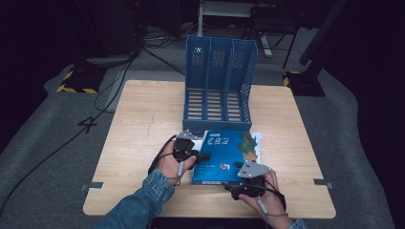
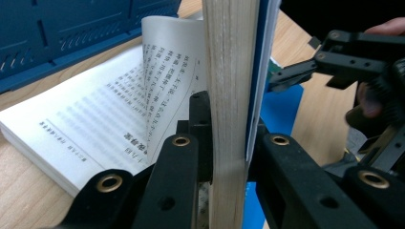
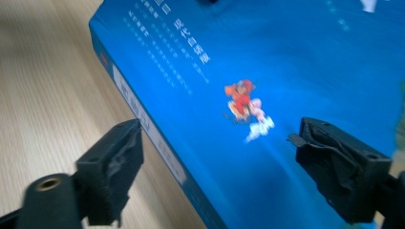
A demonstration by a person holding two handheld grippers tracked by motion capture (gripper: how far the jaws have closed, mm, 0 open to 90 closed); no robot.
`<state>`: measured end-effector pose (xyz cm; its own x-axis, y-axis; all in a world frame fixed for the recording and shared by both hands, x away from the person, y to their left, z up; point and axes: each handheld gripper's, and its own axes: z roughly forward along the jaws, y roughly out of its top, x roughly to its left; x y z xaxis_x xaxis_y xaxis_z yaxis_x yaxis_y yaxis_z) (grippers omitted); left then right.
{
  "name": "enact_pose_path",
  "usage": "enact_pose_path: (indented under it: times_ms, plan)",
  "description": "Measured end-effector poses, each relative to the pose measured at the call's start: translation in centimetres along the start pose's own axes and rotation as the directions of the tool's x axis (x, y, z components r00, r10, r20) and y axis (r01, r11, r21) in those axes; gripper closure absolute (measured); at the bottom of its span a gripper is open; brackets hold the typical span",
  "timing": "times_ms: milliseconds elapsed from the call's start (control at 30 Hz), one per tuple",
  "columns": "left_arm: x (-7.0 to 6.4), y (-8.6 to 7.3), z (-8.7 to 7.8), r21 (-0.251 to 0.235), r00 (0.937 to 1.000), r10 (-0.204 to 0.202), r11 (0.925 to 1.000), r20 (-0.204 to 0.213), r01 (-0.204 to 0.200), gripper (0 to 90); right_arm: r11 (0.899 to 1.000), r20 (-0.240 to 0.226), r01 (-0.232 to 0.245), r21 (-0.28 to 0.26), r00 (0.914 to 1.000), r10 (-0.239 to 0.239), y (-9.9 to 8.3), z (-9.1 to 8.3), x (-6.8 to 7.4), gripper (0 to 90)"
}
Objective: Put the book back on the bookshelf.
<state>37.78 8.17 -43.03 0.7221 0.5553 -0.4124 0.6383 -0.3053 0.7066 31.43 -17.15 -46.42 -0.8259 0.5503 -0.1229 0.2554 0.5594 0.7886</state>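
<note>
Closing the book [image 1: 228, 152] lying on the bench [image 1: 143, 119] before the rack [image 1: 219, 81]; left gripper [image 2: 228, 143] fingers clamp cover and pages; right gripper [image 3: 219, 157] fingers spread wide, empty, over cover; next: fold shut, lift.

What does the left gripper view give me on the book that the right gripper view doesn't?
Left gripper view: printed pages lying open toward the blue file rack, and the left gripper shut on a thick block of pages with the blue cover against it; the right gripper shows farther off.

Right gripper view: the cover's small red figure and the spine label, with that gripper's jaws spread open either side.

Both: the blue book and the wooden table.
</note>
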Motion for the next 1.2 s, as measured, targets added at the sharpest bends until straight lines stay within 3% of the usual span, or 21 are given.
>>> enact_pose_path:
  times_ms: [67, 267, 333, 433, 533, 633, 767, 1000, 1067, 1200]
  plan:
    - [-0.2, 0.2, -0.2, 0.002, 0.9998, -0.014, 0.9999, 0.015, 0.014, 81.7, 1.000, 0.001, 0.006, -0.017, 1.0000, -0.006, 0.3, 0.3, 0.2, 15.8]
    - [-0.5, 0.3, -1.1, 0.023, 0.9985, -0.044, 0.9988, 0.033, 0.043, 81.6, 0.995, 0.001, 0.098, -0.033, 0.9952, -0.098, 1.5, 1.5, 1.8, 13.1]
    - [-0.4, 0.3, -1.1, 0.026, 0.9982, -0.049, 0.9985, 0.035, 0.048, 81.7, 0.988, 0.023, 0.155, -0.022, 0.9877, -0.155, 1.8, 2.0, 2.4, 8.8]
    - [-0.5, 0.3, -1.1, 0.027, 0.9982, -0.051, 0.9984, 0.031, 0.050, 81.6, 0.982, 0.061, 0.186, -0.012, 0.9809, -0.185, 1.8, 2.8, 3.2, 0.0]
    - [-0.6, 0.5, -1.1, 0.030, 0.9982, -0.051, 0.9983, 0.033, 0.050, 81.7, 0.970, 0.132, 0.242, -0.007, 0.9621, -0.239, 1.7, 3.3, 4.0, 0.0]
    - [-0.7, 0.7, -1.1, 0.040, 0.9982, -0.050, 0.9980, 0.032, 0.049, 81.6, 0.968, 0.175, 0.252, -0.010, 0.9532, -0.247, 1.6, 3.7, 4.3, 0.0]
    - [-0.4, 1.4, -1.1, 0.055, 0.9973, -0.060, 0.9968, 0.043, 0.057, 81.6, 0.971, 0.189, 0.240, -0.014, 0.9539, -0.233, 1.8, 3.8, 4.3, 0.0]
    - [-0.2, 2.1, -0.9, 0.063, 0.9960, -0.075, 0.9954, 0.048, 0.072, 81.6, 0.960, 0.232, 0.279, -0.011, 0.9348, -0.269, 1.8, 4.2, 4.7, 0.0]
    - [0.0, 2.1, -0.9, 0.068, 0.9957, -0.077, 0.9949, 0.051, 0.074, 81.6, 0.953, 0.258, 0.304, 0.003, 0.9201, -0.295, 1.7, 4.4, 4.8, 0.0]
    - [0.0, 1.9, -0.8, 0.068, 0.9954, -0.086, 0.9942, 0.042, 0.083, 81.6, 0.954, 0.277, 0.301, 0.002, 0.9160, -0.290, 1.7, 4.9, 5.0, 0.0]
